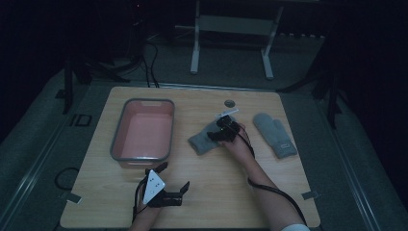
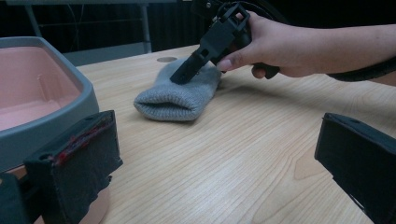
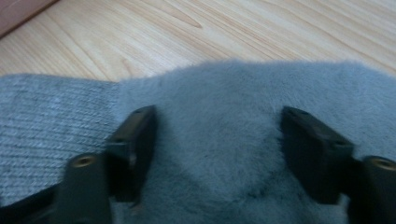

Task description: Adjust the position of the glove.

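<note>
High view: right gripper (image 1: 222, 130) sits on grey mitten (image 1: 202, 140), mid-table (image 1: 231, 192), right of pink tub (image 1: 120, 144). Left gripper view: left gripper (image 2: 215, 158) released, empty, mitten (image 2: 173, 100) well ahead. Right gripper view: jaws pressed into fleece (image 3: 215, 140), bunching it, grip not yet clenched.

1. High view looks forward and down over the whole table (image 1: 211, 202).
2. My left camera sits low, near, facing the grey mitten (image 2: 180, 95).
3. My right camera presses close onto that mitten, shared by all.
</note>
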